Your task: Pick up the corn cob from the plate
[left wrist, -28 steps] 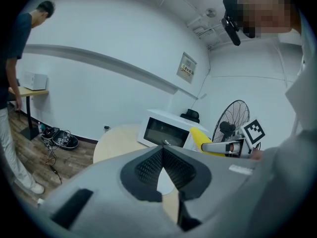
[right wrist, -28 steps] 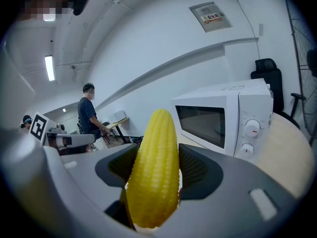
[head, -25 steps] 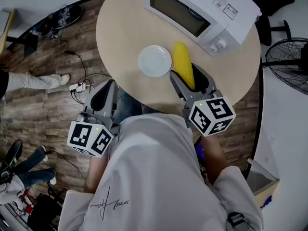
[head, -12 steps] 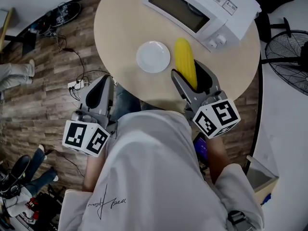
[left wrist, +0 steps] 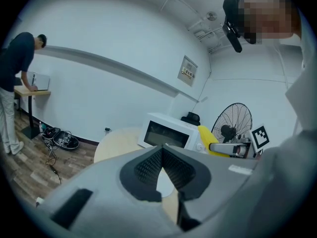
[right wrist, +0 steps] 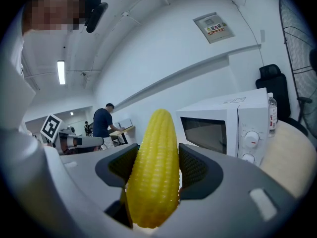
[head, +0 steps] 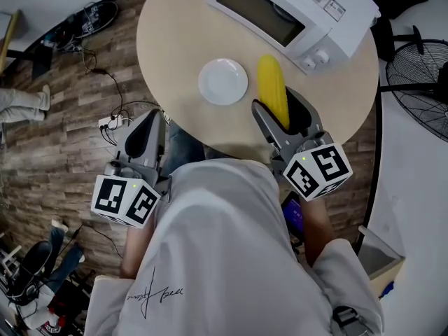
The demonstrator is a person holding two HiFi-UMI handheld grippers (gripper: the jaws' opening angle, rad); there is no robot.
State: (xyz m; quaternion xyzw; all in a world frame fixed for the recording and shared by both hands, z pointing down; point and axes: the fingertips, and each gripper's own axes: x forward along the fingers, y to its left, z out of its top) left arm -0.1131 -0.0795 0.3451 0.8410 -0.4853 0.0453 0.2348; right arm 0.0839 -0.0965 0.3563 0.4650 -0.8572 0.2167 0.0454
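The yellow corn cob (head: 272, 89) is clamped between the jaws of my right gripper (head: 281, 117), held above the round table to the right of the plate; up close the corn cob (right wrist: 154, 172) stands upright between the pads. The white plate (head: 223, 82) lies bare on the table in front of the microwave. My left gripper (head: 145, 136) hovers off the table's near-left edge, over the floor, its jaws closed with nothing between them (left wrist: 161, 158).
A white microwave (head: 294, 12) stands at the back of the round beige table (head: 171, 40). A standing fan (head: 420, 82) is off to the right. Cables and a power strip (head: 112, 126) lie on the wood floor at left. A person (left wrist: 12, 88) stands at a far desk.
The right gripper with the corn cob has drifted slightly right and away from the plate. The left gripper dropped a little toward me, then held still.
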